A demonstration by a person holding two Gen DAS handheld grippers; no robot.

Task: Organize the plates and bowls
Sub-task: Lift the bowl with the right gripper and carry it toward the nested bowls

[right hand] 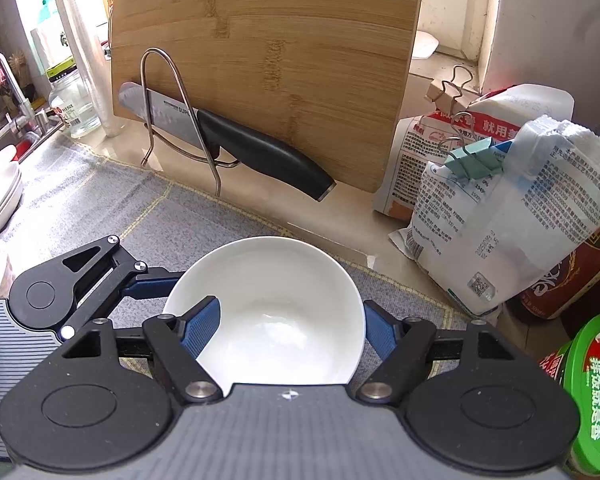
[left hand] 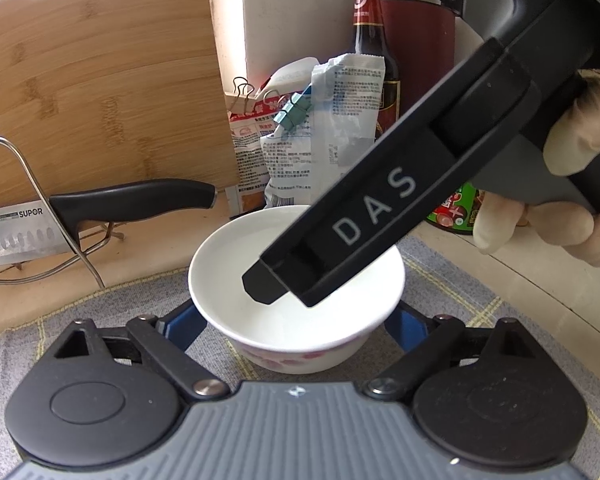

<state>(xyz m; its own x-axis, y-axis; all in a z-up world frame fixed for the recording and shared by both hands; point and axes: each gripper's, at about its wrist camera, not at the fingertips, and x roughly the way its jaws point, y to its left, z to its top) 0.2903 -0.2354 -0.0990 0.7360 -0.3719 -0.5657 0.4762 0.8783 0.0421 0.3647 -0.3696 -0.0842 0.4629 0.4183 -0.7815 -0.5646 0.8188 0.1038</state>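
White porcelain fills the left wrist view: the bowl (left hand: 228, 272), pink flowers on its outer wall, sits between the blue fingers of my left gripper (left hand: 296, 328). Both fingers meet its sides, so I read that gripper as clamped across it. The right gripper (left hand: 284, 290), held by a gloved hand (left hand: 572, 168), slants down from the upper right with its tips over the bowl's inside. Below lies a grey checked mat (left hand: 100, 312); I cannot tell whether the bowl rests on it. Behind stand a bamboo cutting board (left hand: 100, 80), a knife (left hand: 132, 200) in a wire rack (left hand: 28, 184), clipped bags (left hand: 332, 132) and a dark sauce bottle (left hand: 370, 40). From the right wrist, one finger (right hand: 202, 326) reaches inside the bowl and the other lies against its outer right wall; I take these jaws as closed on it, though contact inside is not plain. At the far left, white plates (right hand: 0, 192) are stacked near a tap (right hand: 8, 76) and a glass jar (right hand: 70, 100); a green-lidded jar (right hand: 596, 396) sits at the right. By my judgement the plates are already gathered, and this bowl has yet to be put away.
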